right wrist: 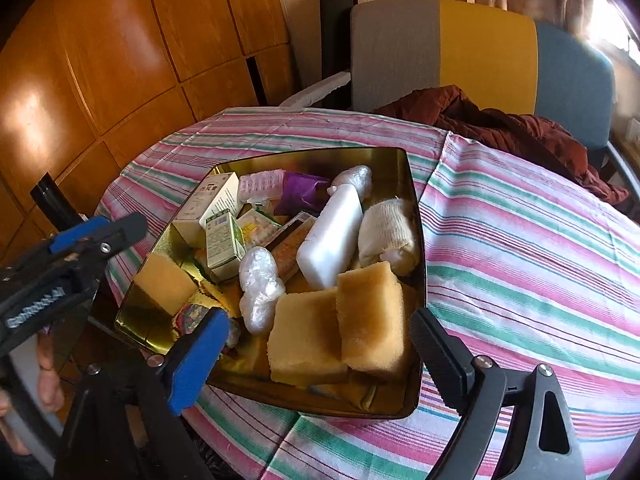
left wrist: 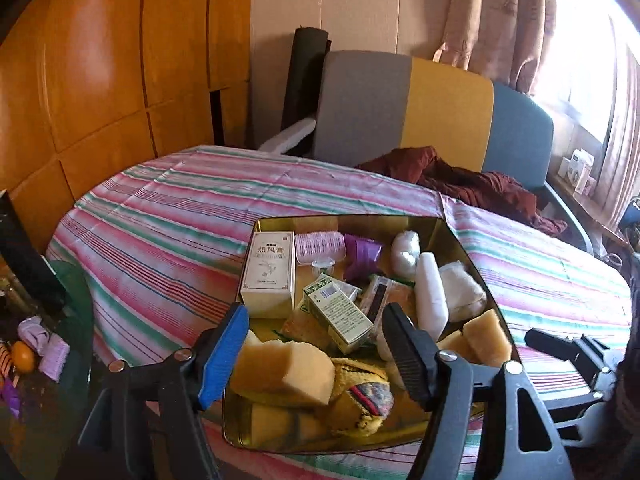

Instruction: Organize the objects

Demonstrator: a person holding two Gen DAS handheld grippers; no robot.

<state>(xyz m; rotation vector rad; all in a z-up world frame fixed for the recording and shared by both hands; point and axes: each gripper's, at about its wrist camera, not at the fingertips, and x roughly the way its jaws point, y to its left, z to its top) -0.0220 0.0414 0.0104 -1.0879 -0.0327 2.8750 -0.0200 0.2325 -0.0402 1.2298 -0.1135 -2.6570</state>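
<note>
Hovering above the near end of a gold metal tin on a desk with a striped cloth: two grippers, both with jaws spread wide and nothing between the pads.

Item, right gripper: two tan sponge blocks lie directly below and between its fingers, side by side against the tin's near right wall, long faces running away from the camera. This gripper is the nearer to them.

Item, left gripper: a third sponge sits just under its blue-padded finger in the near left corner, beside a crumpled yellow patterned cloth.

Contents further in, loosely heaped:
- white cardboard carton, upright against the far left wall;
- green printed box, lying tilted, long axis pointing toward the left gripper;
- smooth white plastic bottle, lying on its side, slanted;
- rolled gauze bundle, coarse weave, against the right wall;
- film-wrapped lumps, glossy;
- purple packet and pale lilac ribbed case at the far end.

Judgement: sponges are soft and compressible; boxes rigid; bottle slippery.
</note>
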